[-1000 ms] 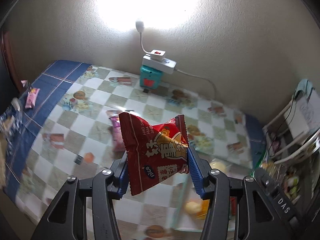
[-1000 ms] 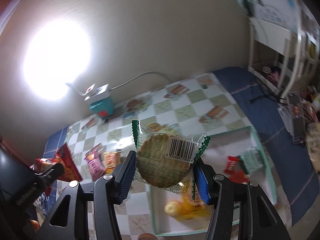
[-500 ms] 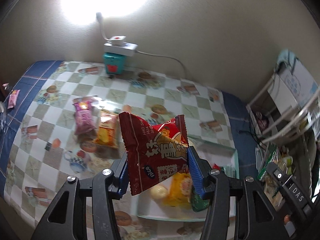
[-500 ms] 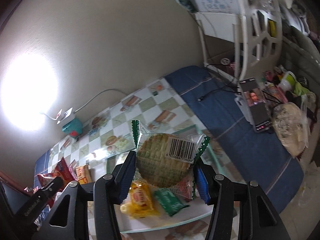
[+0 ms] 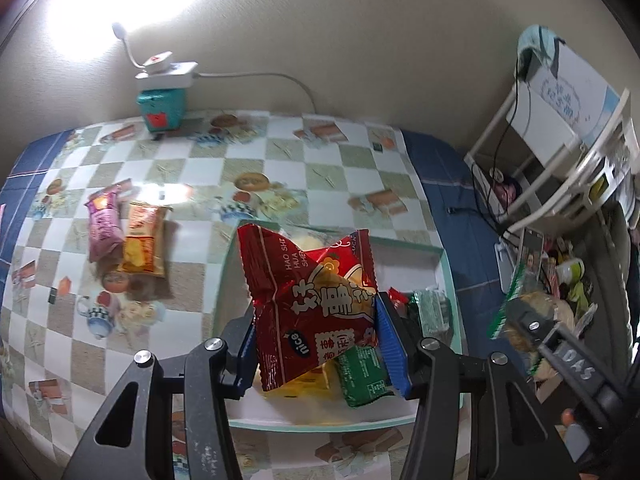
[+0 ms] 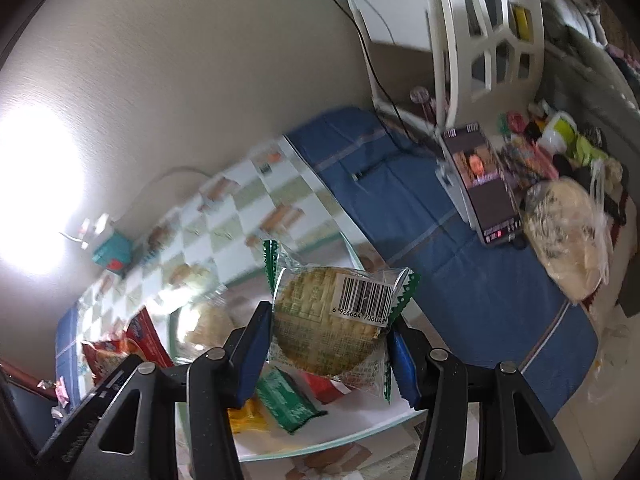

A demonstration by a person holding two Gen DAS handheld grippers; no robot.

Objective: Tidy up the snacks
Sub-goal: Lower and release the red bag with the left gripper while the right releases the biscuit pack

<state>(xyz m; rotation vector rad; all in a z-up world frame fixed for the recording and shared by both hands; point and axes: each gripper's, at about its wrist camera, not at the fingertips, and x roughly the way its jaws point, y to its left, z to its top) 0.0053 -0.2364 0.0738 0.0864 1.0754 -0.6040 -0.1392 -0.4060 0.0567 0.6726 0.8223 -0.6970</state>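
My left gripper [image 5: 316, 344] is shut on a red snack packet [image 5: 312, 304], held above a shallow white tray with a mint-green rim [image 5: 448, 276]. Inside the tray lie a green packet [image 5: 364, 376], a yellow one, a small red one and a pale round snack. My right gripper [image 6: 326, 354] is shut on a clear-wrapped round cracker with a barcode [image 6: 328, 320], hanging over the same tray [image 6: 360, 428], where a green packet [image 6: 288, 400] and a yellow one show below. The right gripper also appears at the right edge of the left wrist view.
A pink packet [image 5: 104, 224] and an orange packet [image 5: 144, 244] lie on the checkered tablecloth left of the tray. A teal box with a white power strip [image 5: 162, 92] stands by the wall. A phone [image 6: 484, 184], a bagged flatbread and a white shelf crowd the right side.
Both grippers moved sideways and down with their packets, from over the tablecloth to over the tray. The tray now fills the lower middle of both views.
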